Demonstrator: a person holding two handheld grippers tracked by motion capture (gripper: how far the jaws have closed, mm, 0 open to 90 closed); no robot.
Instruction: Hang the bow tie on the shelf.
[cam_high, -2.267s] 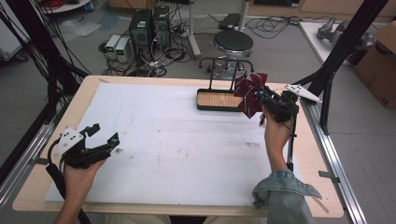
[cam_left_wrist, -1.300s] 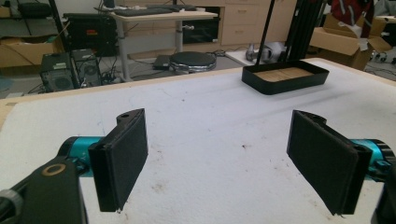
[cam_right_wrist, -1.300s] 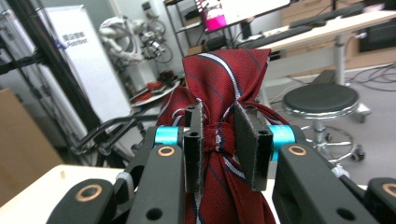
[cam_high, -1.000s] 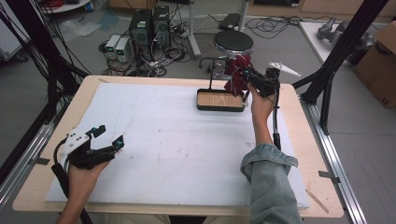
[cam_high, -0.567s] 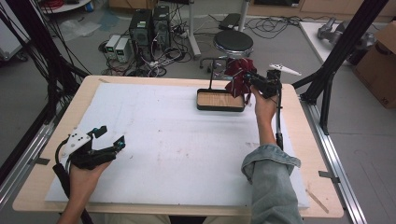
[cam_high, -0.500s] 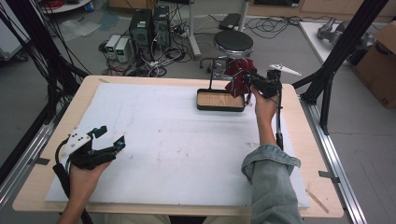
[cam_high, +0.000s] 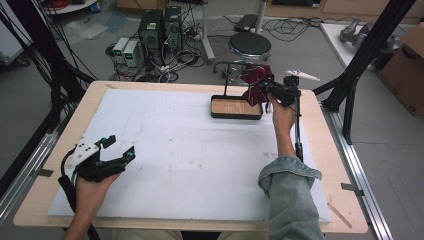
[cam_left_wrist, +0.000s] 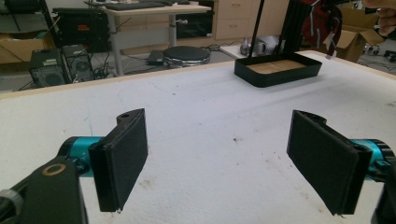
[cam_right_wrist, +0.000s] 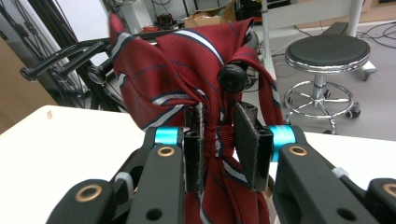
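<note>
Two tongs are in use. The right tongs (cam_right_wrist: 219, 140) clamp a bunched dark-red striped fabric necktie (cam_right_wrist: 182, 70), draped on a black metal rack peg (cam_right_wrist: 233, 77) just above them; their pads have just eased slightly. The tie's lower end is cut off below. The left tongs (cam_left_wrist: 217, 163) stand wide apart, empty, over the white-covered counter (cam_high: 175, 150). A black tray with a wooden floor (cam_high: 236, 107) sits just left of the right tongs; a round stool (cam_high: 249, 46) stands beyond.

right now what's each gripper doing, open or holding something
left gripper: open, holding nothing.
right gripper: closed on the red striped tie.
</note>
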